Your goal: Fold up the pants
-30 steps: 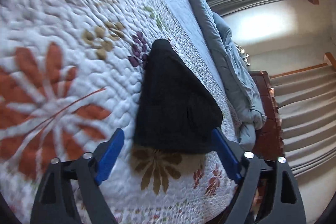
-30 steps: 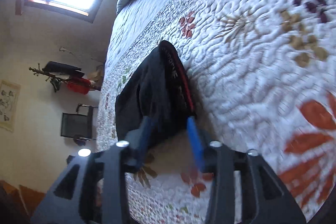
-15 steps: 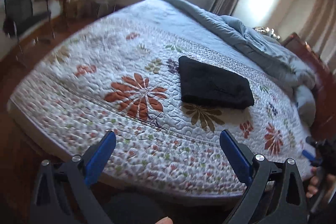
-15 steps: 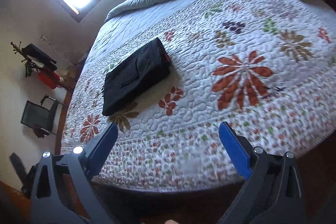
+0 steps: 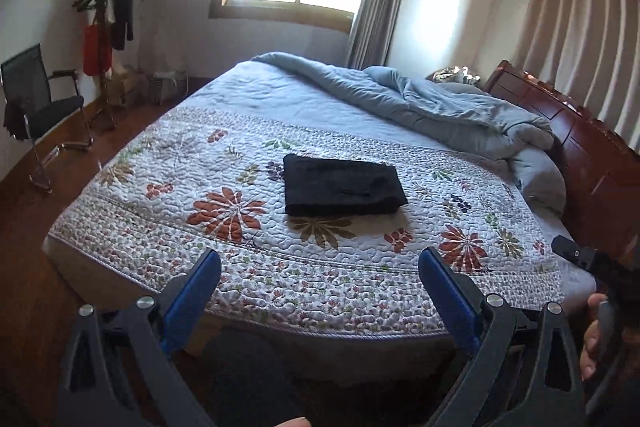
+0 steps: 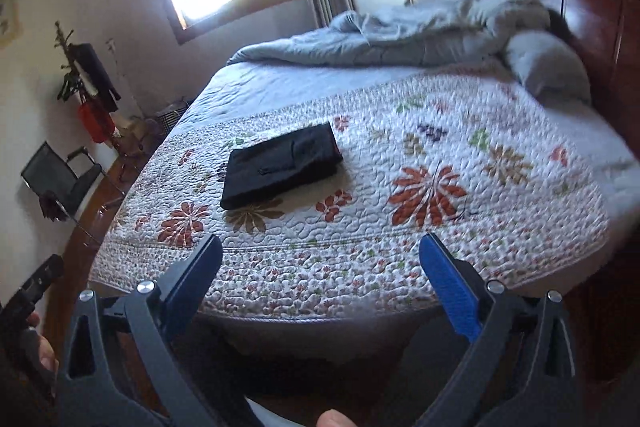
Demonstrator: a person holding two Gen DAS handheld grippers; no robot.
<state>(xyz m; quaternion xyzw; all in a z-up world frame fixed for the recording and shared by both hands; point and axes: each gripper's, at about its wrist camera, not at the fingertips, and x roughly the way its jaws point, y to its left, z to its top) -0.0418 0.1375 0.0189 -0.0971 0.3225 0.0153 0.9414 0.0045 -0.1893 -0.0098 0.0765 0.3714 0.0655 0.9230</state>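
Observation:
The black pants (image 5: 342,185) lie folded into a flat rectangle on the floral quilt (image 5: 224,243) of the bed. They also show in the right wrist view (image 6: 280,165), left of centre. My left gripper (image 5: 320,263) is open and empty, held off the near edge of the bed, well short of the pants. My right gripper (image 6: 320,247) is open and empty too, also back past the bed's near edge. Part of the right gripper's body shows at the right edge of the left wrist view (image 5: 592,259).
A rumpled blue duvet (image 5: 420,103) lies along the far side of the bed by the wooden headboard (image 5: 592,147). A black chair (image 5: 36,103) and a coat stand (image 5: 106,27) are at the left wall. Wooden floor (image 5: 24,267) surrounds the bed.
Both grippers have pulled back from the pants to beyond the bed's near edge. The right gripper, narrow at the pants a second ago, is now wide open. The pants stay folded on the quilt.

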